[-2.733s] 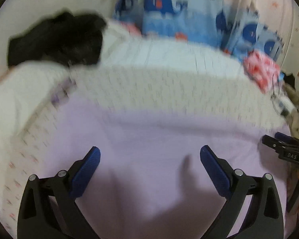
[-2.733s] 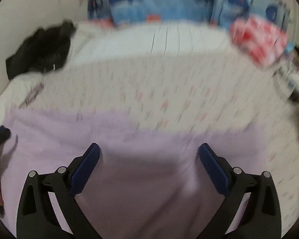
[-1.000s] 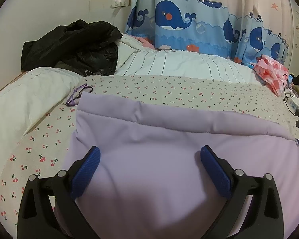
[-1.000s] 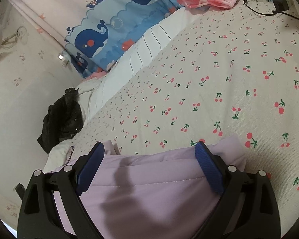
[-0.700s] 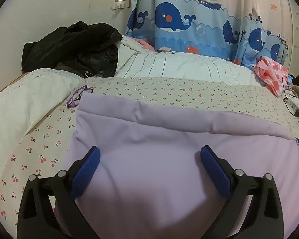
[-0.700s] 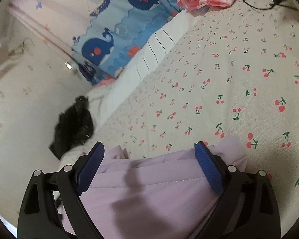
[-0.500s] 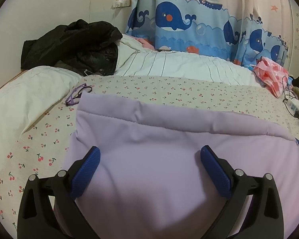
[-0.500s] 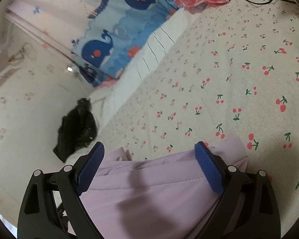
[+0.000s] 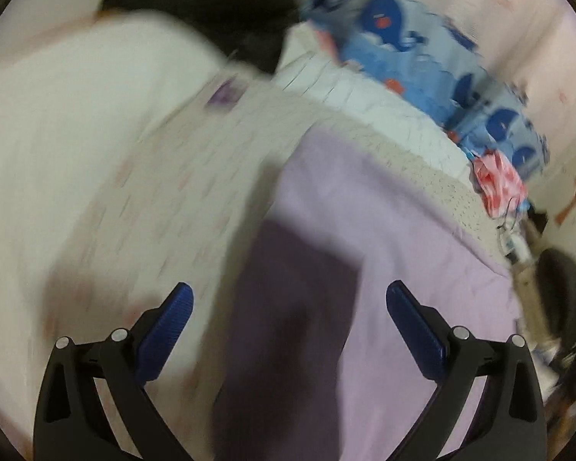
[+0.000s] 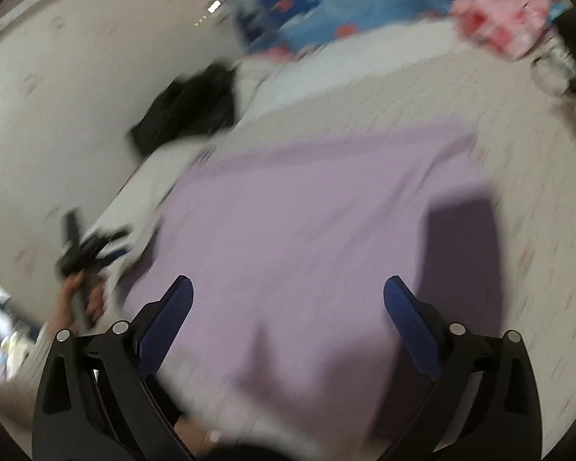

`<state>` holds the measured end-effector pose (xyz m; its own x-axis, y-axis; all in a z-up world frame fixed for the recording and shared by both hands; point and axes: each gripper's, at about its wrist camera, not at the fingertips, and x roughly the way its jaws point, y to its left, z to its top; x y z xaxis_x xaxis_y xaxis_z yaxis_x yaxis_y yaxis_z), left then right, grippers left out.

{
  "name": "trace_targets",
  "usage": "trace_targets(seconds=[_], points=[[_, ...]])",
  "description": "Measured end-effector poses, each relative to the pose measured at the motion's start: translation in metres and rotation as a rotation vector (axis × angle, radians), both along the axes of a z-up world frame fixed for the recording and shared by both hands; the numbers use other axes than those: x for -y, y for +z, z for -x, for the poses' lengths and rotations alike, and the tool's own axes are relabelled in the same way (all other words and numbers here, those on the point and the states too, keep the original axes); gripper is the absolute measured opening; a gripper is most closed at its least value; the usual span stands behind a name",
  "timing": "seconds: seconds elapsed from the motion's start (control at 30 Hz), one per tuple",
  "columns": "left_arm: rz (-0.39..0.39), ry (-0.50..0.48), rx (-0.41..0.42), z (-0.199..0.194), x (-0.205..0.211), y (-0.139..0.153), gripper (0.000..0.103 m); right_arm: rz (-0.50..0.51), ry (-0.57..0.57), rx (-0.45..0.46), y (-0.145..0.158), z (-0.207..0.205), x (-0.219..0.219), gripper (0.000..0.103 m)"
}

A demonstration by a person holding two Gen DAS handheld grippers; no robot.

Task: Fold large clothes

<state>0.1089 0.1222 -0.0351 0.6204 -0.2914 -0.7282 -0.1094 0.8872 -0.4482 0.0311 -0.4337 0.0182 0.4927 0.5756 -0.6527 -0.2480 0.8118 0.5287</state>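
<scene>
On bed (image 10: 537, 176): lilac garment (image 10: 307, 211) flat, far edge straight
left claw (image 9: 288, 319): wide, empty
right claw (image 10: 288, 311): opening, empty

Dim indoor light, heavy motion blur, fisheye-warped edges

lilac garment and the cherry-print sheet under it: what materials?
Lilac garment: looks like a soft, matte woven or padded fabric; it lies in broad smooth planes with no sheen. Motion blur hides any stitching, so padding is a guess. Cherry-print sheet: probably matte cotton-like cloth, pale with small red marks; the weave is unreadable in the blur.
</scene>
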Motion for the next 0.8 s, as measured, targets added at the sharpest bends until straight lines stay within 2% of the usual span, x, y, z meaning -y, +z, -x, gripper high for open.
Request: trace_targets(seconds=[0.07,0.13,0.17,0.27,0.33,0.37,0.47,0.57,0.67,0.73,0.8], points=[[0.124,0.018,-0.082,0.027,-0.017,-0.020,0.097,-0.047,0.037,-0.028,-0.007,0.034,-0.013,0.096],[0.208,0.019,-0.111,0.049,-0.022,-0.033,0.097,-0.033,0.037,-0.050,-0.013,0.054,-0.020,0.096],[0.231,0.014,-0.116,0.059,-0.018,-0.037,0.097,-0.030,0.006,-0.060,-0.018,0.067,-0.019,0.096],[0.316,-0.018,-0.142,0.076,-0.008,-0.050,0.097,-0.126,-0.101,-0.121,-0.038,0.089,0.002,0.096],[0.335,-0.037,-0.151,0.078,0.000,-0.056,0.097,-0.181,-0.208,-0.166,-0.053,0.094,0.023,0.096],[0.332,-0.046,-0.152,0.076,0.006,-0.057,0.097,-0.248,-0.271,-0.207,-0.065,0.098,0.038,0.096],[0.331,-0.032,-0.142,0.070,0.015,-0.059,0.097,-0.346,-0.376,-0.232,-0.085,0.099,0.066,0.096],[0.438,0.019,-0.052,0.072,0.012,-0.050,0.097,-0.425,-0.420,-0.208,-0.096,0.092,0.081,0.096],[0.389,0.021,-0.020,0.075,0.024,-0.041,0.097,-0.546,-0.430,-0.106,-0.096,0.089,0.092,0.096],[0.366,-0.007,-0.077,0.069,0.030,-0.052,0.097,-0.534,-0.434,-0.123,-0.104,0.081,0.092,0.097],[0.417,-0.017,-0.197,0.057,0.032,-0.071,0.097,-0.520,-0.442,-0.142,-0.112,0.074,0.091,0.097]])
